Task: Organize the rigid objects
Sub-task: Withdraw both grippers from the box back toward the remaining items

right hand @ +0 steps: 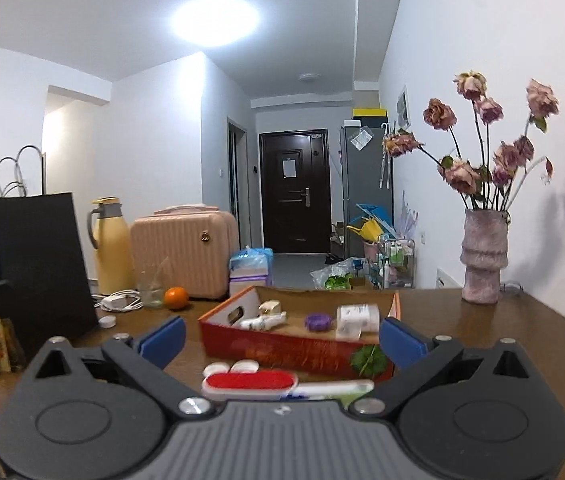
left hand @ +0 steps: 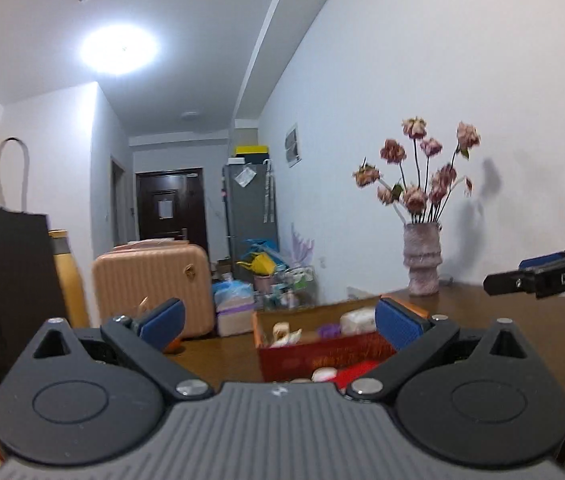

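Both spread, empty: left gripper [left hand: 280, 318], right gripper [right hand: 282, 334]; risk of clipping the box [right hand: 282, 350] wall and shoving it; brush [right hand: 248, 385] just before box, easily knocked aside.

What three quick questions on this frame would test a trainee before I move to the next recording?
1. True or false: the right gripper holds the purple round case.
2. Where does the orange sit: A in the red cardboard box, B on the table, C on the pink suitcase?
3. What stands in the vase?

Key: 1 false, its jaws stand open and empty; 2 B; 3 dried roses.
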The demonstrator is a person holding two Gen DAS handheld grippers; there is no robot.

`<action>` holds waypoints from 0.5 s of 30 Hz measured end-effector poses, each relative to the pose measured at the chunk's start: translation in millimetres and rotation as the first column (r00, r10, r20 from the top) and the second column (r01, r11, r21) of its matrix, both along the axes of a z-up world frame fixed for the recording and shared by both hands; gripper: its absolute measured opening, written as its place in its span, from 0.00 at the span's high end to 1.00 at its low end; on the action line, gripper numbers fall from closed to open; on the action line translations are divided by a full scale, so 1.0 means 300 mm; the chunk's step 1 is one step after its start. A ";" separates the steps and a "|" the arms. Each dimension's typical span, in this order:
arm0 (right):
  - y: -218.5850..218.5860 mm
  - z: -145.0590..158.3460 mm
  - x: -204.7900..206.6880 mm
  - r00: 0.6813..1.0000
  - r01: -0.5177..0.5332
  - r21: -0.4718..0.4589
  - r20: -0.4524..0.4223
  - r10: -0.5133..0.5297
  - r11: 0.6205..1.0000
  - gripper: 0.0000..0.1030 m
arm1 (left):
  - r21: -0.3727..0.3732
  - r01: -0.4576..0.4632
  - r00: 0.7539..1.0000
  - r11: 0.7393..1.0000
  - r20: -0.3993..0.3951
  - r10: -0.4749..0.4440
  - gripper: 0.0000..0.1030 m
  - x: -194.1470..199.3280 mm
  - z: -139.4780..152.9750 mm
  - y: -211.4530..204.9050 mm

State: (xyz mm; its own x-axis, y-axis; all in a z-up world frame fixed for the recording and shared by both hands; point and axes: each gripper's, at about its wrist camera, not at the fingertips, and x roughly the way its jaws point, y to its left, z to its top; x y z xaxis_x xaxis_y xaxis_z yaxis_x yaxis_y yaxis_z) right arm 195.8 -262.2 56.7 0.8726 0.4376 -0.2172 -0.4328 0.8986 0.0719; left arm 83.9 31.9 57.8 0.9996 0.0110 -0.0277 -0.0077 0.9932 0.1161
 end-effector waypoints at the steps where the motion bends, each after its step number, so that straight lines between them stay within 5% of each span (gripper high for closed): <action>1: 0.005 -0.025 -0.025 1.000 -0.004 -0.008 -0.009 0.004 1.000 0.00 | 0.004 -0.005 1.000 1.000 0.000 0.005 0.00 -0.028 -0.023 -0.004; 7: 0.022 -0.190 -0.241 0.995 0.031 0.011 0.090 -0.031 0.999 0.00 | -0.055 0.113 0.988 0.992 -0.102 -0.119 0.00 -0.123 -0.136 0.030; 10: 0.027 -0.221 -0.284 0.993 0.032 0.071 0.107 -0.040 0.997 0.00 | -0.043 0.062 0.992 0.997 -0.111 -0.066 0.00 -0.095 -0.149 0.036; 15: 0.085 -0.241 -0.280 0.986 0.070 -0.035 0.155 -0.063 0.997 0.00 | -0.155 0.052 0.983 0.987 -0.164 -0.078 0.00 -0.031 -0.159 0.072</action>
